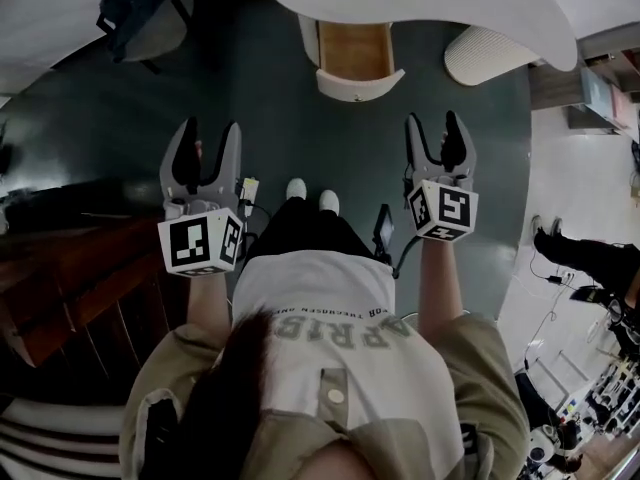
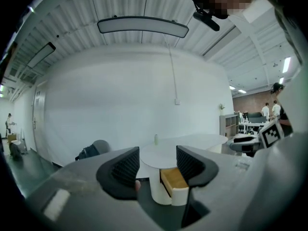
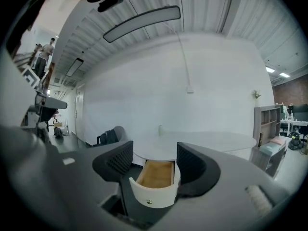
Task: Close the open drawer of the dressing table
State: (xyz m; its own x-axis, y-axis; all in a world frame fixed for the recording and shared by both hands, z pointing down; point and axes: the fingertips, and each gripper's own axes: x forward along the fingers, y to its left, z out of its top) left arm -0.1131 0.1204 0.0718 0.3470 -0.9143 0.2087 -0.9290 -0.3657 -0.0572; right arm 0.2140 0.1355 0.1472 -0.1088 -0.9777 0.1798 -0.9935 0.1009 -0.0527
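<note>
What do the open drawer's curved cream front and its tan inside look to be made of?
The curved cream front looks like painted or lacquered board, smooth and matt, with a small metal-looking knob. The tan inside looks like bare light wood or veneer; grain is too faint to confirm.

Upside-down dark capitals across the person's white T-shirt partly read "RIS"; the smaller line above is illegible.

Head cam, high above the drawer, looks steeply down. L cam, low, views drawer obliquely from its left; R cam views drawer front-on. All 3 share it.
</note>
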